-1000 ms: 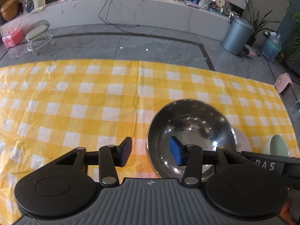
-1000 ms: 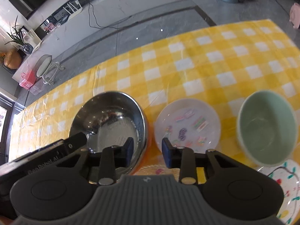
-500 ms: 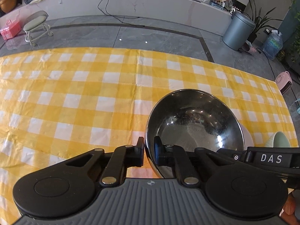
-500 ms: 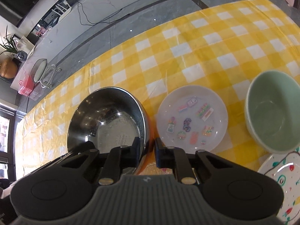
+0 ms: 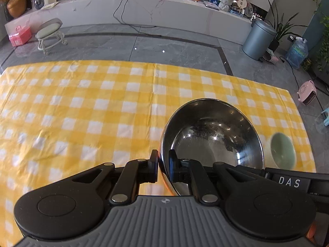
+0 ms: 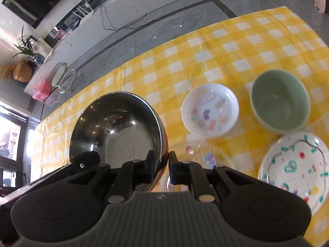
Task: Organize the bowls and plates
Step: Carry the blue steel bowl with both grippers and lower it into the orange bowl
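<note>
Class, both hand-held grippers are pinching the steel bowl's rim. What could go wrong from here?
1. Each hand-held gripper, left and right, grips only the thin rim of the steel bowl; smooth metal may slip out.
2. If the hands move unevenly, the bowl could tilt or twist free.
3. A drop could hit the glass plate directly beneath or the white dish.

Grey tiled floor point(image 5: 174, 47), white stool point(image 5: 49, 34).

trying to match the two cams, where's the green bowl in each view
Left wrist: green bowl at the right edge, just past the steel bowl.
Right wrist: green bowl upper right, beside the small white dish.
Shared landmark: the steel bowl, left of the green bowl in both.
</note>
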A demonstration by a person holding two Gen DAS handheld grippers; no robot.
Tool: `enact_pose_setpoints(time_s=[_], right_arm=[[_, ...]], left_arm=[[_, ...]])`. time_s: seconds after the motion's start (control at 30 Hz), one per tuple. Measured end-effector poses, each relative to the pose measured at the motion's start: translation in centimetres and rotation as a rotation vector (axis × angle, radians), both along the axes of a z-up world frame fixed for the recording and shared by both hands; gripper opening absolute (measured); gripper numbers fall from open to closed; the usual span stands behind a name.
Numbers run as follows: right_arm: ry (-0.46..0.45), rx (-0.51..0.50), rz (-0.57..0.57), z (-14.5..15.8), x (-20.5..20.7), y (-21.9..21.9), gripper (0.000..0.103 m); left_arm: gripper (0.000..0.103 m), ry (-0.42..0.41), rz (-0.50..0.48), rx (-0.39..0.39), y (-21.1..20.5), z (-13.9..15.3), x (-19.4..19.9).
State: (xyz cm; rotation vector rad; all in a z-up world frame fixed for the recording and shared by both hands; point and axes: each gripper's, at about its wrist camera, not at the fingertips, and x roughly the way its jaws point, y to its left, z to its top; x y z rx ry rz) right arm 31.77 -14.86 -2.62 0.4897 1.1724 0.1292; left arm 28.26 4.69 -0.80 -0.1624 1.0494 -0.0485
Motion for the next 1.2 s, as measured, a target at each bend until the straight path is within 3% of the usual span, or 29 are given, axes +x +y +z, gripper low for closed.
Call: enact_pose_setpoints(time_s=[0.7,0.9,1.2], right_arm=[[-0.088,0.065,0.064,7.2,-16.3,-0.3,0.013],[-0.060,0.083,0.088,6.7,-19.5,-0.1,0.013],[-0.025,0.046,0.084,5.1,-21.5,-0.7,0.013]], left_arm=[[0.011,-0.033,0.003,-0.053,2.4,6.3,-13.8],[0.011,-0.012,0.012,-0.068,3.4,5.8,-16.6],[0.011,0.089,0.022,-0.124,3.7,2.5,-18.2]])
